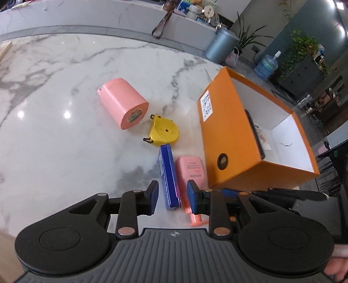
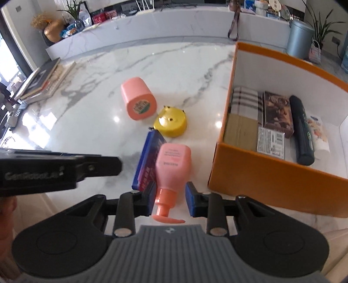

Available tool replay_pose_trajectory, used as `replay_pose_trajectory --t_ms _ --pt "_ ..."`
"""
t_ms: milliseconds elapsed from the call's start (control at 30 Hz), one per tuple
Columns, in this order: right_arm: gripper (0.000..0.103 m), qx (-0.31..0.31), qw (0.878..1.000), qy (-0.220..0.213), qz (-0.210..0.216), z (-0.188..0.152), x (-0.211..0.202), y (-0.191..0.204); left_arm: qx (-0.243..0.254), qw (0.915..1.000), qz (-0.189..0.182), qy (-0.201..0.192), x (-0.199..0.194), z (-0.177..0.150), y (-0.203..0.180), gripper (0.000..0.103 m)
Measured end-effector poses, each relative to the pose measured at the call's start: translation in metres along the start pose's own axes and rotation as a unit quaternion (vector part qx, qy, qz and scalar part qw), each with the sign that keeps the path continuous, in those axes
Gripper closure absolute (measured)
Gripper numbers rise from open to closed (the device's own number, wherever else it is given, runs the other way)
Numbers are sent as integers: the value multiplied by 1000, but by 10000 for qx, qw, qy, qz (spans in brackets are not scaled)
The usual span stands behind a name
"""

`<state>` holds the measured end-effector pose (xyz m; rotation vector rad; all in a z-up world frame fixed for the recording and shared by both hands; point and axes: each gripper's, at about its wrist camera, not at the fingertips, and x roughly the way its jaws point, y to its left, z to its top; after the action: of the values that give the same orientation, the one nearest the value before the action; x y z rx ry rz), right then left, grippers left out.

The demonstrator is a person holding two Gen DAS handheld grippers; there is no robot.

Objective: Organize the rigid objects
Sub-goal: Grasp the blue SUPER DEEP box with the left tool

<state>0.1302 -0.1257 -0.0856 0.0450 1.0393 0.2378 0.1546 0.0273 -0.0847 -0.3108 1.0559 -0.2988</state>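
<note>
A flat blue box [image 1: 168, 174] lies on the marble table, and a pink pump bottle [image 1: 193, 169] leans on its right side. My left gripper [image 1: 173, 197] is open around the blue box's near end, with a gap on both sides. In the right wrist view my right gripper [image 2: 170, 199] is open around the pink pump bottle's [image 2: 173, 165] neck, with a gap at the right pad. The blue box [image 2: 148, 150] lies under the bottle. Farther back lie a pink cylinder [image 1: 121, 102] and a yellow tape measure [image 1: 163, 130]. The orange box [image 2: 271, 187] stands to the right.
Inside the orange box lie a plaid case [image 2: 244, 102], a brown box [image 2: 277, 113], a dark tube [image 2: 302, 130] and other packs. A stack of books [image 2: 43, 80] sits at the table's far left. A raised marble ledge [image 2: 174, 19] runs along the back.
</note>
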Motion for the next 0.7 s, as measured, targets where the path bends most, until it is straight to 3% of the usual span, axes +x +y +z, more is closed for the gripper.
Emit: replay_pose_trajectory --t_ms 400,567,700 --pt "72 -44 9996 264 -43 9 26 -1 -110 9988 -26 476 41 9 11 70" --pt "72 -301 9991 261 -128 13 29 6 -196 9982 -133 547 48 13 20 86" --pt "72 -489 9983 261 -204 18 30 11 -298 9974 -303 582 50 13 29 88"
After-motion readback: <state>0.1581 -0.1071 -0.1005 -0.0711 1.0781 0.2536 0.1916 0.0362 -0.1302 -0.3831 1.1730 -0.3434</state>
